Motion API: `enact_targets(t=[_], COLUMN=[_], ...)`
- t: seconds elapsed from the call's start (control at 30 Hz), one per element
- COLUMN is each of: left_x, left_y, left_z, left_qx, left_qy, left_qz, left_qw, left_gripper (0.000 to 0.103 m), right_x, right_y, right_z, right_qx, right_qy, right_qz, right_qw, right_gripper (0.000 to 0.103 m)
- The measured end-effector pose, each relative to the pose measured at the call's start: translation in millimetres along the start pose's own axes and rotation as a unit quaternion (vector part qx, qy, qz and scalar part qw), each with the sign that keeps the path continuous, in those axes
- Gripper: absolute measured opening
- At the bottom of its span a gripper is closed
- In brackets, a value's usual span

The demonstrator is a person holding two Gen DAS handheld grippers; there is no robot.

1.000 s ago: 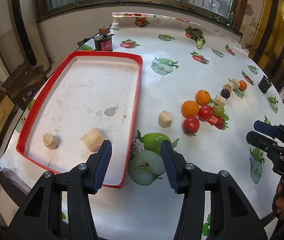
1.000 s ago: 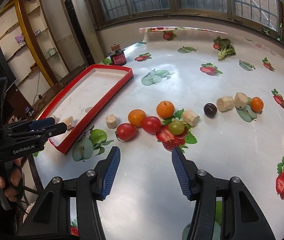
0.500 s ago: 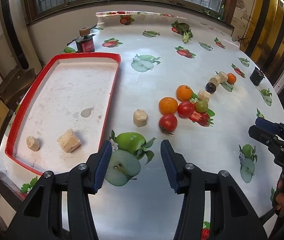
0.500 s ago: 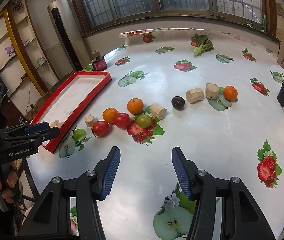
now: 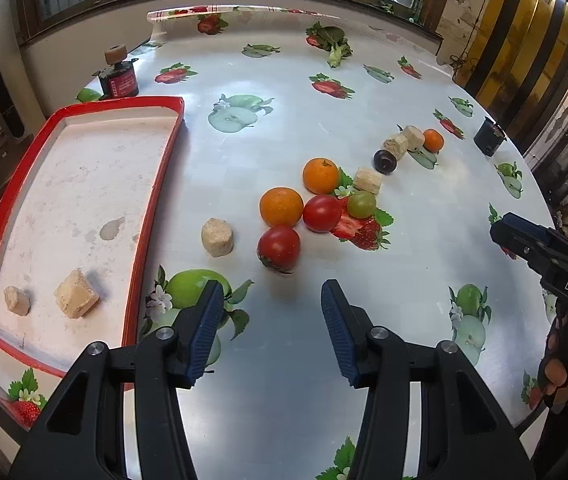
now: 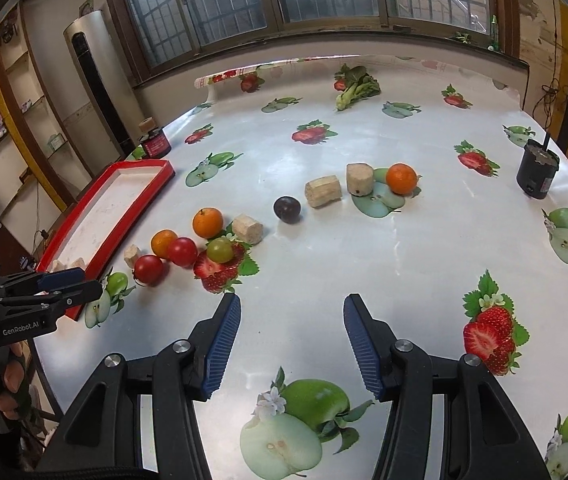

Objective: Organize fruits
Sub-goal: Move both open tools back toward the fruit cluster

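Observation:
A cluster of fruit lies mid-table: two oranges [image 5: 281,207] [image 5: 321,175], two red tomatoes [image 5: 279,248] [image 5: 322,213] and a green grape-like fruit [image 5: 361,204]. Farther right lie a dark plum [image 5: 385,161] and a small orange [image 5: 433,140]. My left gripper [image 5: 270,330] hangs open and empty just short of the nearest tomato. My right gripper [image 6: 290,350] is open and empty over bare tablecloth, with the plum [image 6: 287,209] and small orange [image 6: 402,178] ahead of it. A red-rimmed tray [image 5: 152,196] at the left holds two beige chunks [image 5: 77,298].
Beige cork-like blocks [image 5: 217,237] [image 6: 323,191] lie among the fruit. A dark jar [image 5: 119,79] stands behind the tray and a black cup [image 6: 537,174] at the far right. The tablecloth carries printed fruit. The table edge runs close below both grippers.
Both grippers have slid to the right along the table: the tray has drifted left in both views and the fruit cluster now sits ahead of the left gripper. Jaw gaps look unchanged.

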State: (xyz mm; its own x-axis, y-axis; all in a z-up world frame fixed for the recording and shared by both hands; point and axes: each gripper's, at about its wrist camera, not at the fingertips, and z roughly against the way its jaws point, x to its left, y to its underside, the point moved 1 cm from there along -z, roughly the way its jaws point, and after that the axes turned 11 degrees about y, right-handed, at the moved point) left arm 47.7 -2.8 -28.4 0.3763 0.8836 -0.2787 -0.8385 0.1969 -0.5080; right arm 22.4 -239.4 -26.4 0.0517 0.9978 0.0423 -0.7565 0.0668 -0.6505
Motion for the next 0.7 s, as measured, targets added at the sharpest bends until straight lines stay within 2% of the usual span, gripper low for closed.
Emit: enact_targets(t=[0.33,0.7], left_x=[1,1], left_y=[-14,-20], left_z=[-44,-71], left_qx=[0.035,0.05], left_qy=[-0.016,-0.022], left_qz=[-0.011,-0.023], left_qw=[0.9992,0.9982], left_gripper=[0.049,0.049], right_x=[-38,-73], right_y=[-23,-62], right_z=[-19,-82], right_qx=[-0.003,0.01], right_qy=[0.027,0.051], right_qz=[-0.029,-0.05], right_qw=[0.999,0.997], right_gripper=[0.056,0.054])
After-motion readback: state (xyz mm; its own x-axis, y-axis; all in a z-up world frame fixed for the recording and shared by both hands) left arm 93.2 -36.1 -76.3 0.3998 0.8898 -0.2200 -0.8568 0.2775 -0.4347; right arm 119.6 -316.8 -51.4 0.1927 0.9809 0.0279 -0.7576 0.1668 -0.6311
